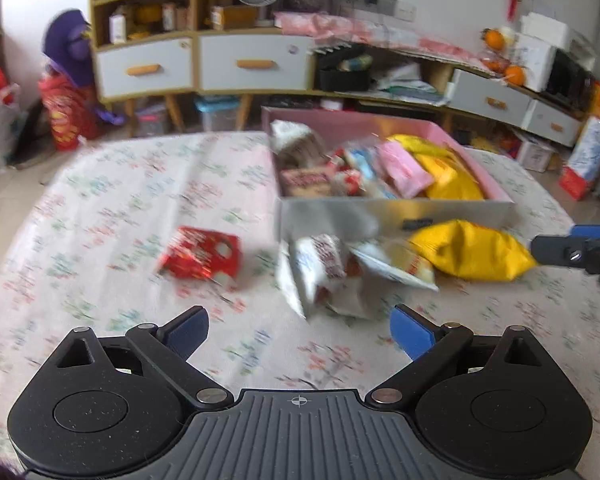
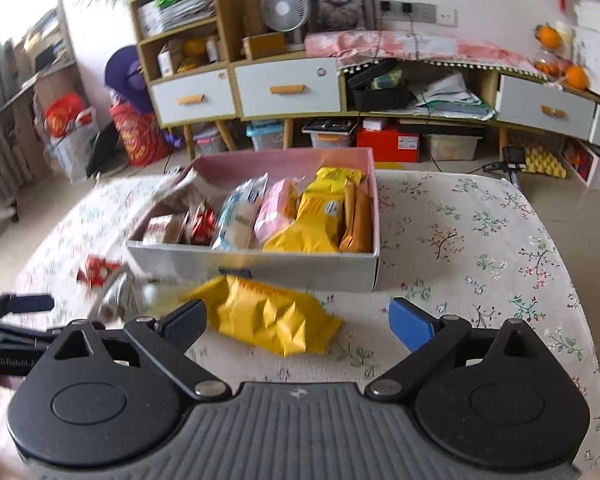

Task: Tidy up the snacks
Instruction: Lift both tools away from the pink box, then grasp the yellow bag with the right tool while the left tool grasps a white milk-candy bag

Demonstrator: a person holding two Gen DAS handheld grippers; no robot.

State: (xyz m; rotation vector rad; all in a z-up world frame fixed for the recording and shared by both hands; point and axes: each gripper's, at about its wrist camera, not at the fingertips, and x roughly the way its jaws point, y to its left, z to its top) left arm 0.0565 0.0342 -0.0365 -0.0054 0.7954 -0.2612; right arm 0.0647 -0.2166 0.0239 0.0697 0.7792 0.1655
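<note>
A pink-lined box stands on the flowered table, packed with yellow, pink, blue and red snack packets. In front of it lie a yellow bag, a heap of white packets and a red packet. My left gripper is open, just short of the white heap, nothing between its fingers. My right gripper is open with the yellow bag lying between its fingertips, pads clear of it. The right gripper also shows at the left view's right edge.
The flowered tablecloth covers the table; its far edge drops to the floor. Beyond stand low cabinets with white drawers, a fan, storage boxes and red bags on the floor.
</note>
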